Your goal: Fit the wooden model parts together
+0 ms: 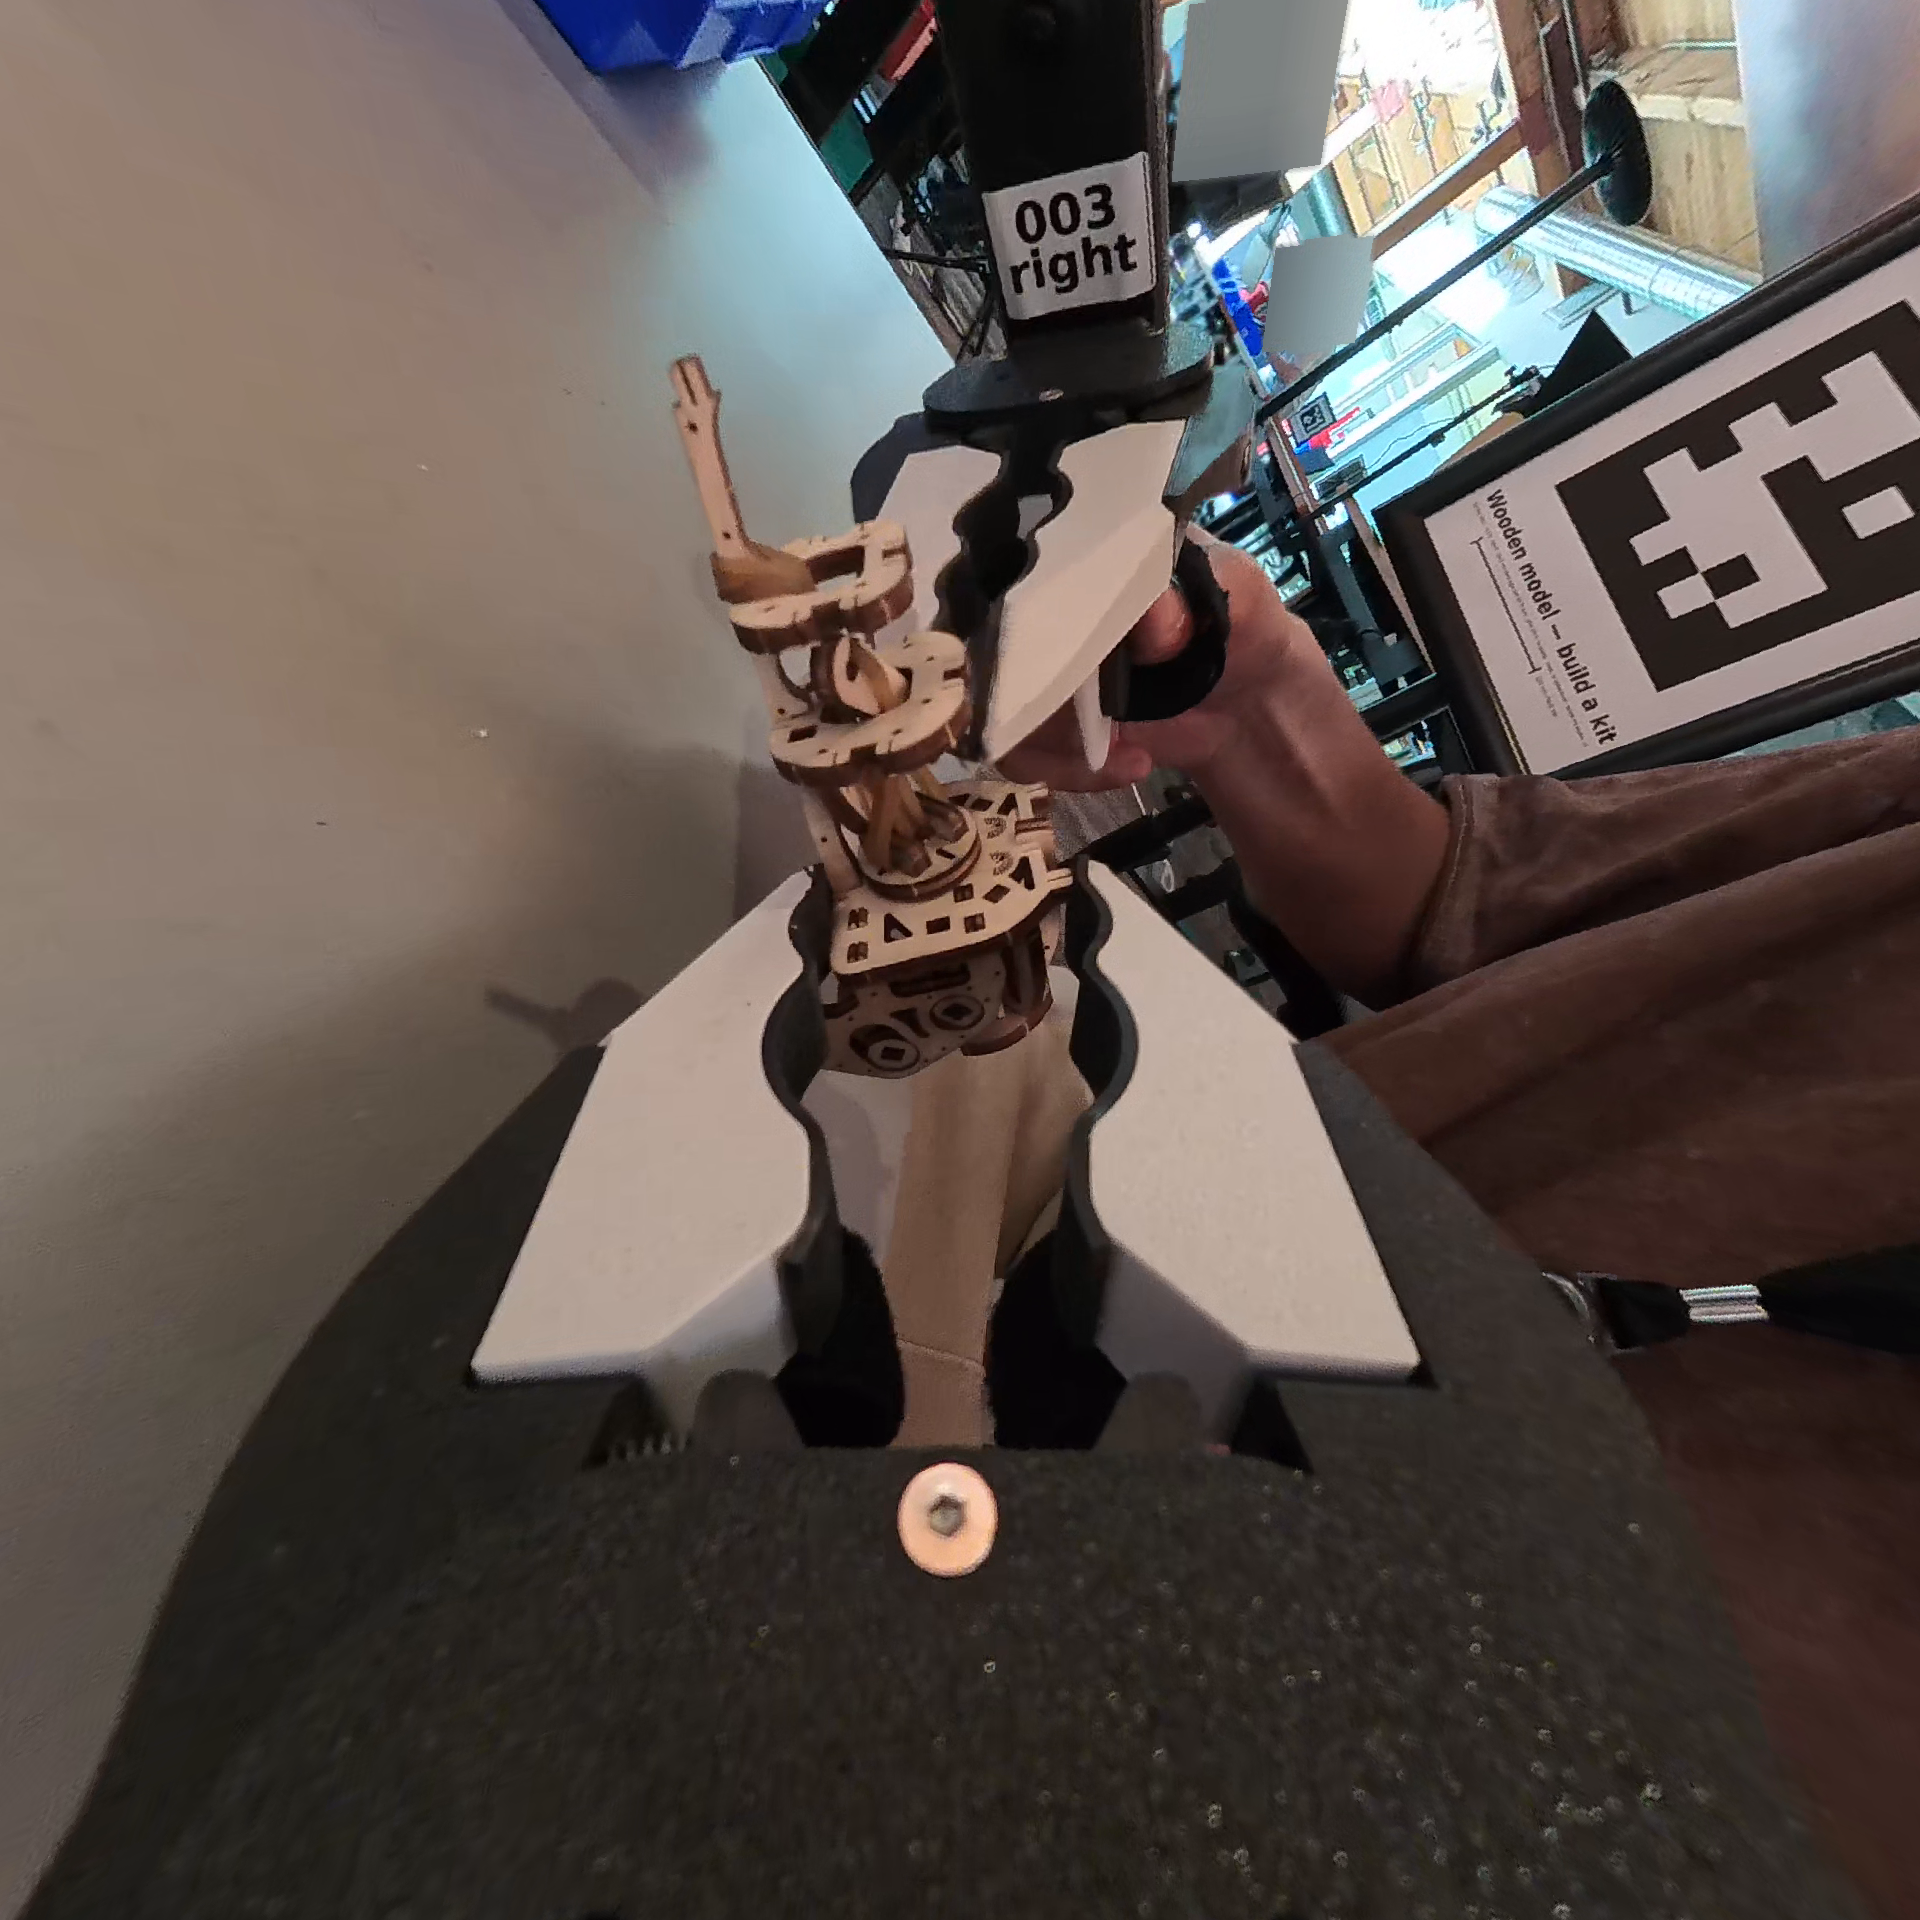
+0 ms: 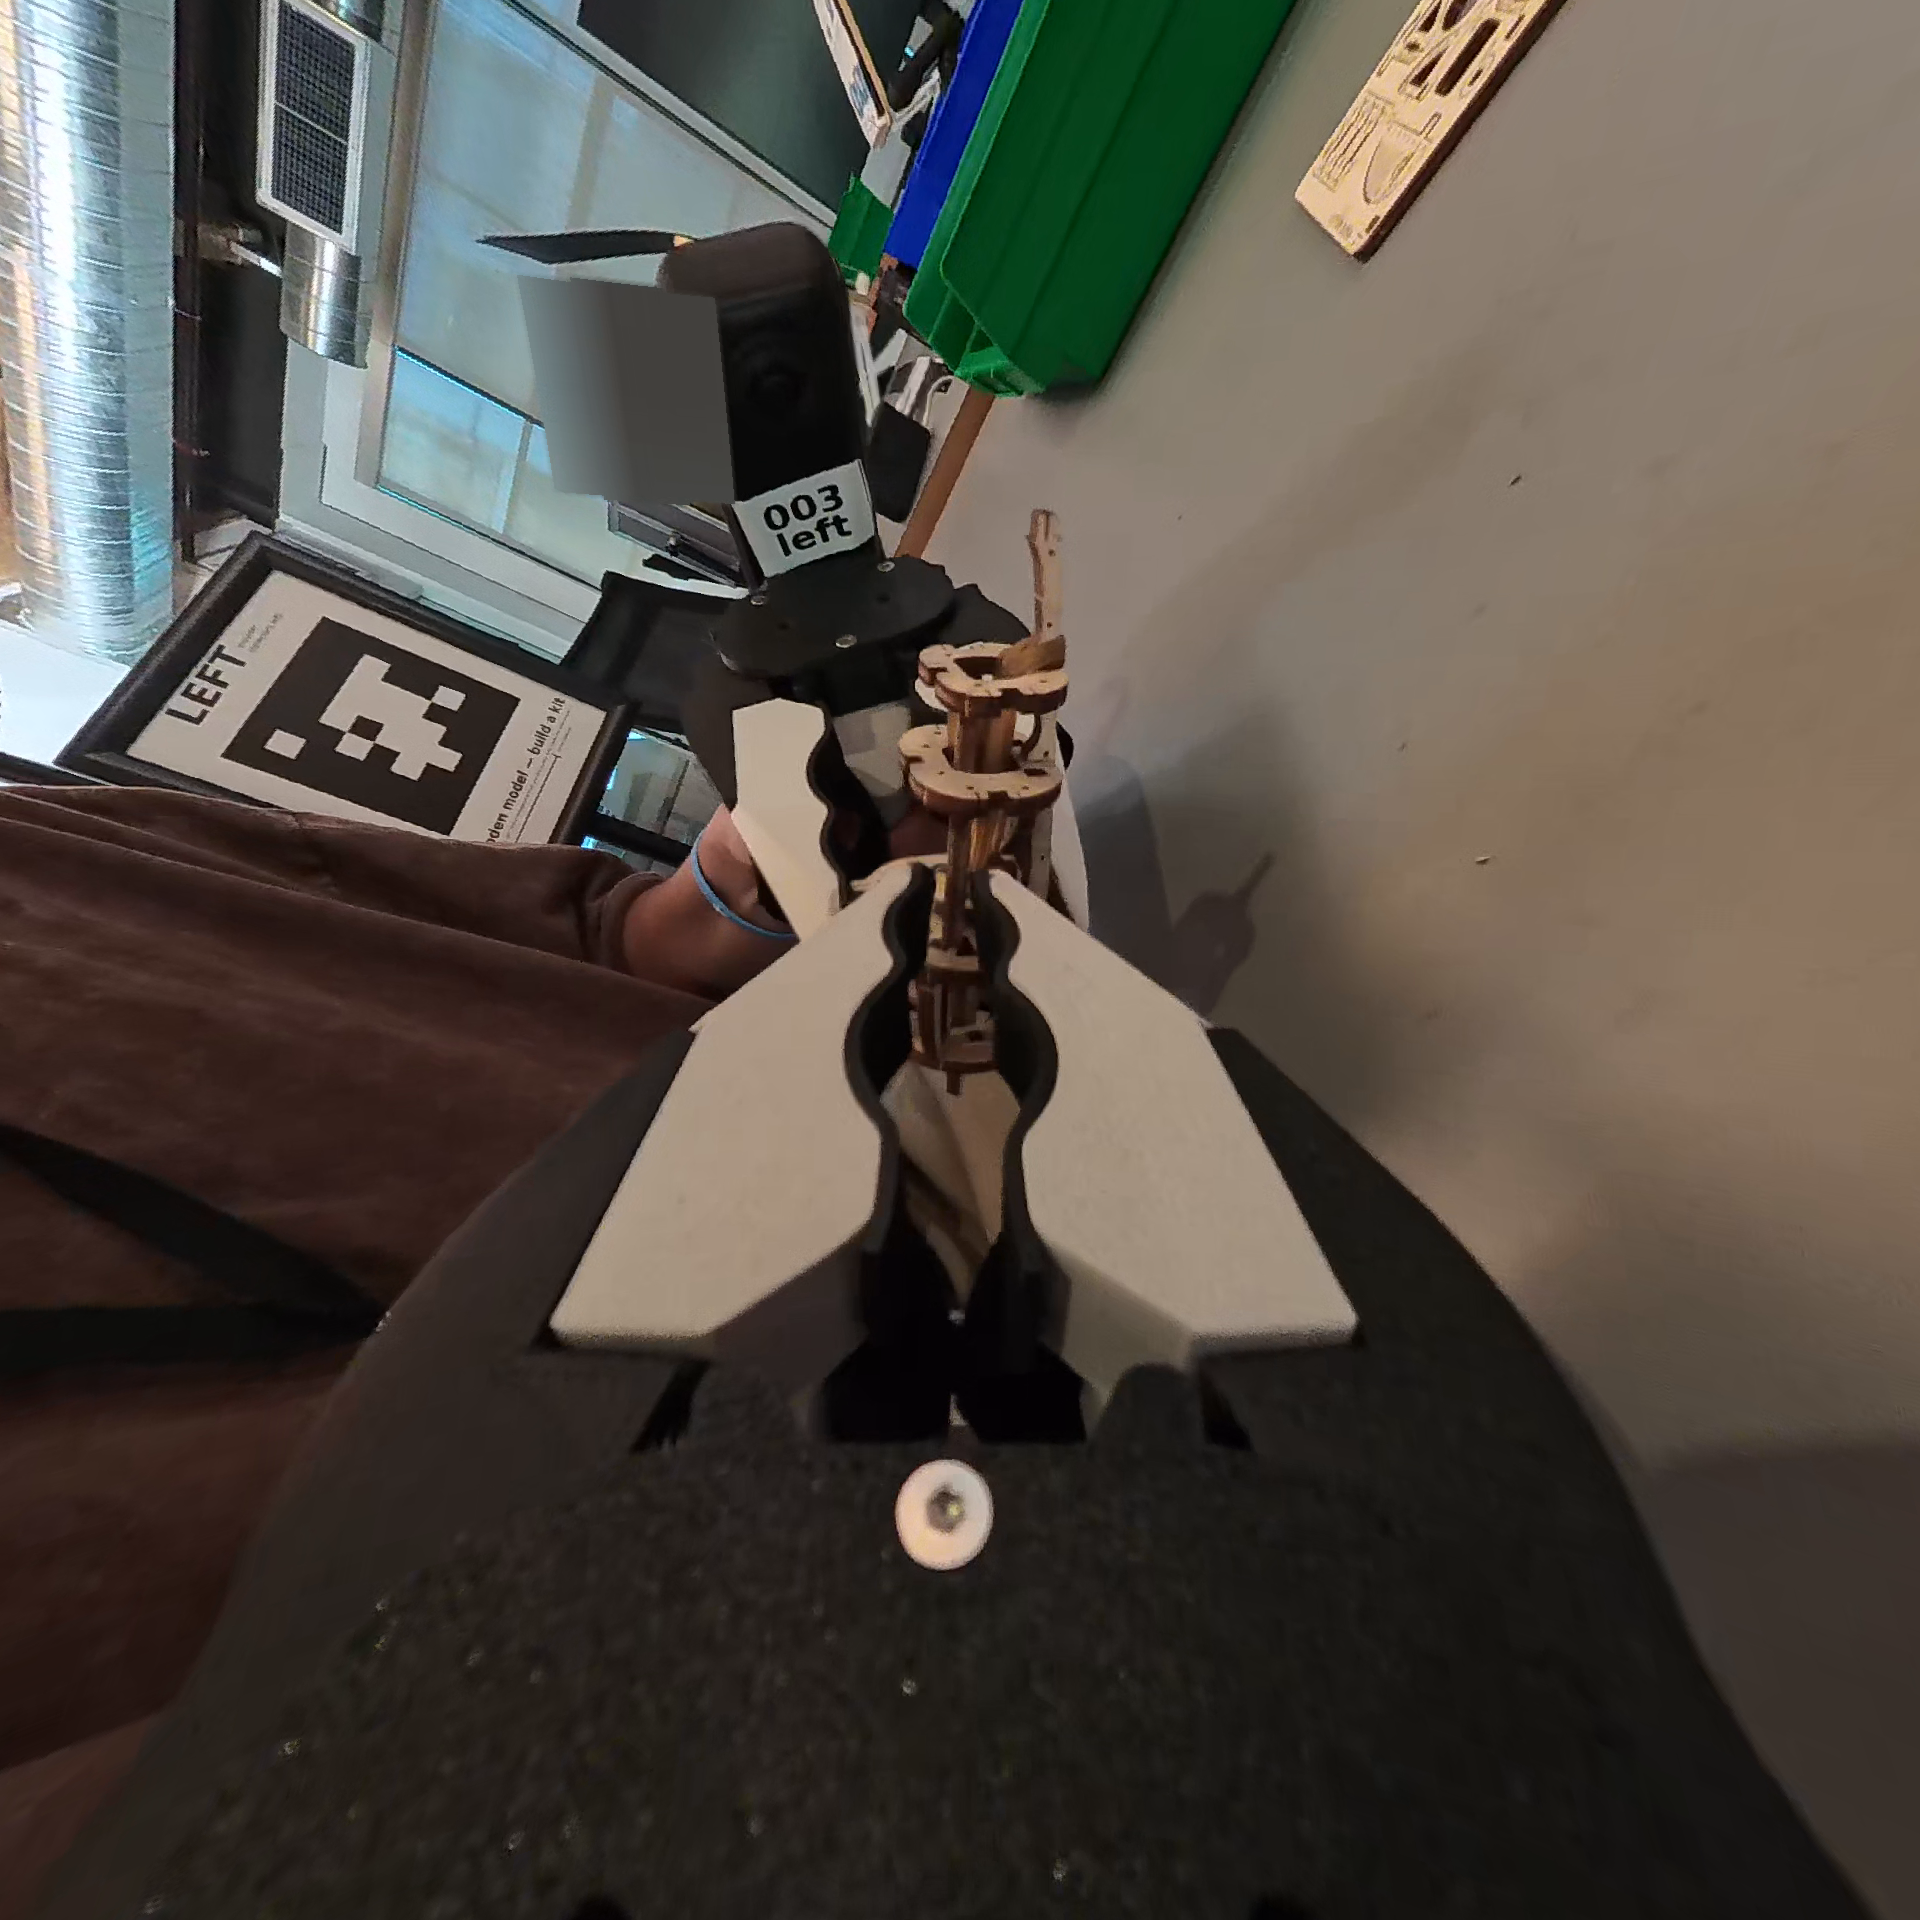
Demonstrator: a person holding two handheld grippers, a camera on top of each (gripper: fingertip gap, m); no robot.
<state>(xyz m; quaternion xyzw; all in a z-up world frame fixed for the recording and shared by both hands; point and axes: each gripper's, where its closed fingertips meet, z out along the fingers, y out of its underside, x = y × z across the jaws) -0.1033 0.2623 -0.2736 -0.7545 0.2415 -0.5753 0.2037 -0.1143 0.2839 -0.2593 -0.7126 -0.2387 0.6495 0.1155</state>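
A tall laser-cut wooden model point(image 1: 914, 935) has a blocky base, two ring discs stacked above it and a thin notched stick on top. My left gripper point(image 1: 940, 894) is shut on the base and holds the model above the grey table point(image 1: 260, 623). My right gripper point(image 1: 977, 743) comes from above, its tips against the lower ring. In the right wrist view the right gripper point(image 2: 948, 883) is shut on a thin part of the model point(image 2: 977, 769), below the rings. One white finger point(image 2: 784, 790) of the left gripper shows behind it; the other is hidden.
A framed black-and-white marker sign point(image 1: 1714, 520) stands by the table edge and also shows in the right wrist view point(image 2: 343, 727). Green bins point(image 2: 1039, 187) and a blue bin point(image 2: 966, 104) stand at the far end. A wooden parts sheet point(image 2: 1423, 104) lies on the table. A brown sleeve point(image 1: 1662, 987) is close by. The grippers are tip to tip, or close to it.
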